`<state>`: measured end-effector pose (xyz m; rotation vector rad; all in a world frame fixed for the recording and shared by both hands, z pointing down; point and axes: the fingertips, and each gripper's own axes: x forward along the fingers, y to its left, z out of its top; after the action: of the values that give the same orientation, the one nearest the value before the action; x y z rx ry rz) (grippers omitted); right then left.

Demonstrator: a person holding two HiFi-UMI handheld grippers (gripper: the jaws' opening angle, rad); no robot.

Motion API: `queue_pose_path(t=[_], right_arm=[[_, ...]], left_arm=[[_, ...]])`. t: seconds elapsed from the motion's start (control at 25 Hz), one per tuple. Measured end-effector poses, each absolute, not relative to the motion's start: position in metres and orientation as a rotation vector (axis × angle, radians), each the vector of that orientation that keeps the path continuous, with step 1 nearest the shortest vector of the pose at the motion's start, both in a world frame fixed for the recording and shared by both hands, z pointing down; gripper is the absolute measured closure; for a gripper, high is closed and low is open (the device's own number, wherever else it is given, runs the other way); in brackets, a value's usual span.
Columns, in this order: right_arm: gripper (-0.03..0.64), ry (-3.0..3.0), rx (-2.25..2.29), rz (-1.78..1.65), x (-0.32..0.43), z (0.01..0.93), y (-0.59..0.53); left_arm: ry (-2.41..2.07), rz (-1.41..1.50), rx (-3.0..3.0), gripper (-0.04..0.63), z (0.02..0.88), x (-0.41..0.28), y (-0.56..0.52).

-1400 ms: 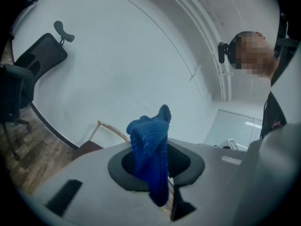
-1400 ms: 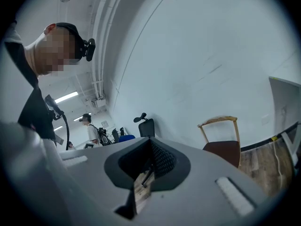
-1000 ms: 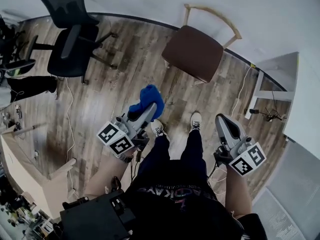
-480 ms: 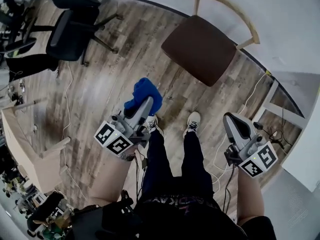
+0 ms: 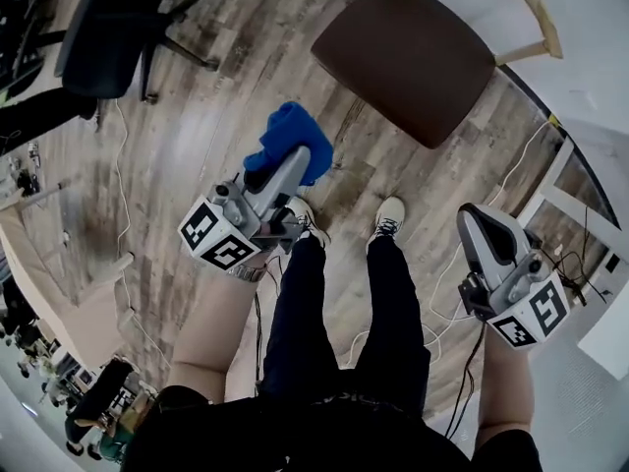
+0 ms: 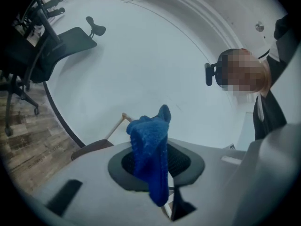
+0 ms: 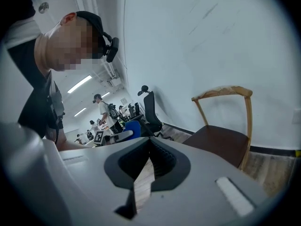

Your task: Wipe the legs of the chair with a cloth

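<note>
The person stands with a gripper in each hand, and both feet (image 5: 389, 216) show between the two grippers. The left forearm (image 5: 211, 323) reaches forward; the left gripper (image 5: 298, 162) points about level, jaws clamped on a blue cloth (image 5: 286, 138) that sticks out past the tips. The right gripper (image 5: 483, 222) tilts slightly downward, jaws together and empty.

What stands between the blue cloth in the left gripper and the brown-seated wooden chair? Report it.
Nothing visible does. The left gripper, shut on the blue terry cloth, points toward the brown-seated wooden chair across bare wood-plank floor. In the head view the seat hides the chair's legs.
</note>
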<state>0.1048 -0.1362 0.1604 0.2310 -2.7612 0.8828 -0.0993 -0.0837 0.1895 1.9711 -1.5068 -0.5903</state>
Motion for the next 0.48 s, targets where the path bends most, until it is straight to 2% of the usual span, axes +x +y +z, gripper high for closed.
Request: queue_pose_path(t=[0.48], right_arm=[[0.609, -2.804, 0.297, 0.655, 0.068, 0.343, -0.138]], left_arm=[[-1.401, -0.607, 2.115, 0.518, 0.400, -0.154, -0.098]])
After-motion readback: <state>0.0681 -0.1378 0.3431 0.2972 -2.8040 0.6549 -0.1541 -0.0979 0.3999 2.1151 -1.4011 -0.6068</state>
